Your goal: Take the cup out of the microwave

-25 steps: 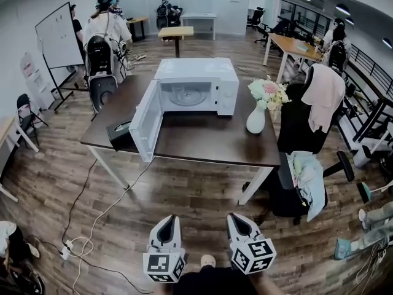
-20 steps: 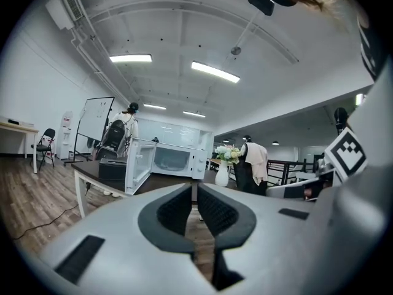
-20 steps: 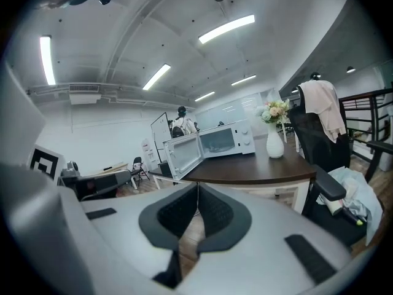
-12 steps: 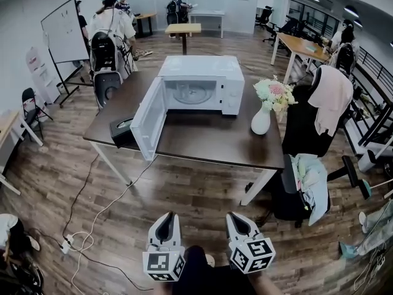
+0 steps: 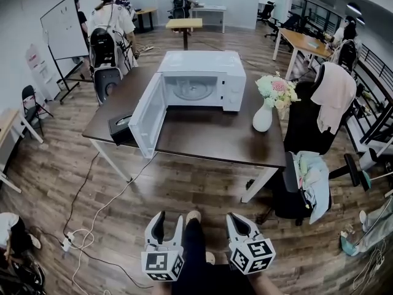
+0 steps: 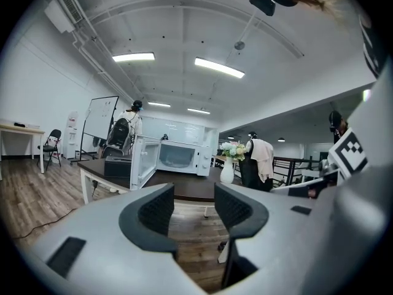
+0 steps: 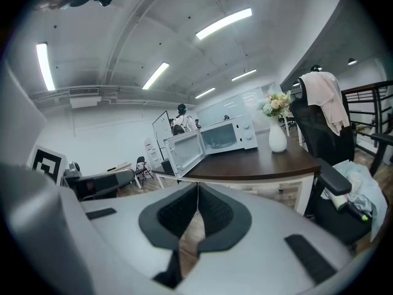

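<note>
Well beyond left gripper's (image 5: 169,221) opening, empty fingers (image 6: 155,212) stands the microwave (image 5: 202,74).

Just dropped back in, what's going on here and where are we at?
A person stands on the wood floor, well short of the table, with a gripper in each hand; neither touches anything. The left gripper has its jaws opening with nothing between them. The right gripper is shut and empty. The white microwave sits on the table with its door swung wide open. No cup can be made out inside from this far away.
</note>
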